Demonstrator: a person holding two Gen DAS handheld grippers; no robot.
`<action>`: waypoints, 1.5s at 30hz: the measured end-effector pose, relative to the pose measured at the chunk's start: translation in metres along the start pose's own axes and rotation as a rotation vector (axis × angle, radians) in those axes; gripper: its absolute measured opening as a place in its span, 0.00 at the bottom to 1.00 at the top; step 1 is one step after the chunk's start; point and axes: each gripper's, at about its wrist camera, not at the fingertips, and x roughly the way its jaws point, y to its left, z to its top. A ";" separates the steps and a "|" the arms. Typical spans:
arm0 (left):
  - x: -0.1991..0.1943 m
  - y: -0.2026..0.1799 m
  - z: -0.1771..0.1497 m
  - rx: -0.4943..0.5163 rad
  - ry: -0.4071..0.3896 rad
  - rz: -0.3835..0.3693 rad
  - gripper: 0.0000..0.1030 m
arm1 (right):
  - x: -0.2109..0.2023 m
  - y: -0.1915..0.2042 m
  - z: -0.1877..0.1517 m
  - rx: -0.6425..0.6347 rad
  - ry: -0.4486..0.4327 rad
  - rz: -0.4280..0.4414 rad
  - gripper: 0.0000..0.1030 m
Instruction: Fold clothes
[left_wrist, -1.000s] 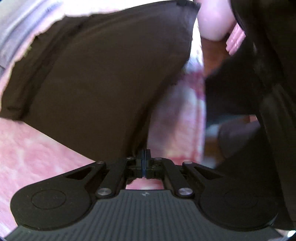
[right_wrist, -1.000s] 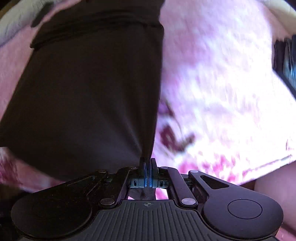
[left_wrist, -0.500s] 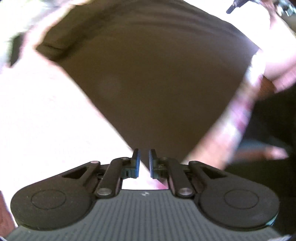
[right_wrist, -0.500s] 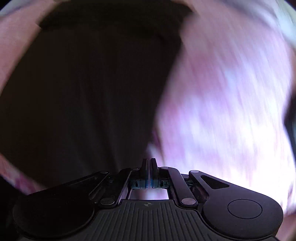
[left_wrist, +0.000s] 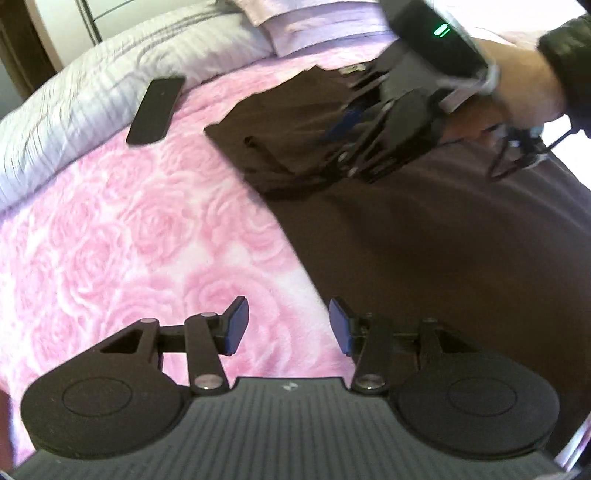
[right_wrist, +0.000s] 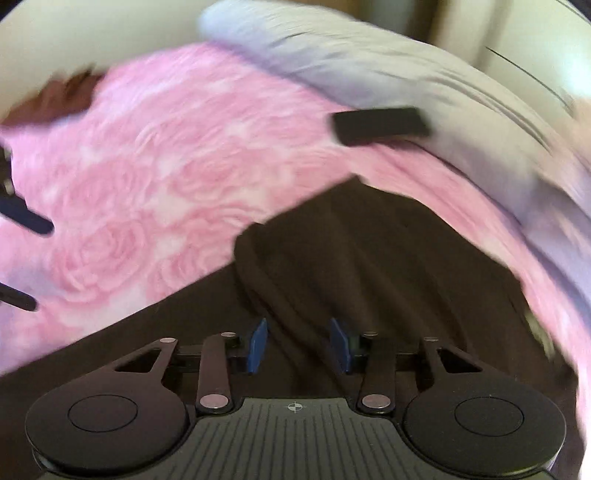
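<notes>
Two claws, both spread wide and holding nothing: left claw (left_wrist: 286, 325) above the pink bedspread (left_wrist: 129, 240) beside the dark garment (left_wrist: 424, 240), right claw (right_wrist: 297, 345) over its far bunched part. Soft, light, limp cloth; best pinched at a hem or corner. Nearby: flat black device (left_wrist: 155, 105), grey pillow (left_wrist: 110, 70), neither blocking.

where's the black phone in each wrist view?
Left wrist: phone upper left, lying on the pink blanket at the edge of the grey pillow.
Right wrist: phone upper right, blurred, at the same blanket-pillow edge.
Shared landmark: the dark garment, right of the phone in the left view, below it in the right view.
</notes>
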 end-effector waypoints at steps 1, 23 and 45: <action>0.004 0.001 -0.001 -0.002 0.005 -0.003 0.42 | 0.007 0.000 -0.004 -0.033 0.020 0.003 0.40; 0.066 -0.068 0.140 0.369 -0.098 -0.073 0.51 | -0.270 -0.178 -0.229 0.911 -0.196 -0.321 0.00; 0.079 -0.068 0.120 0.366 -0.090 -0.019 0.51 | -0.076 -0.138 -0.128 1.004 -0.345 0.096 0.03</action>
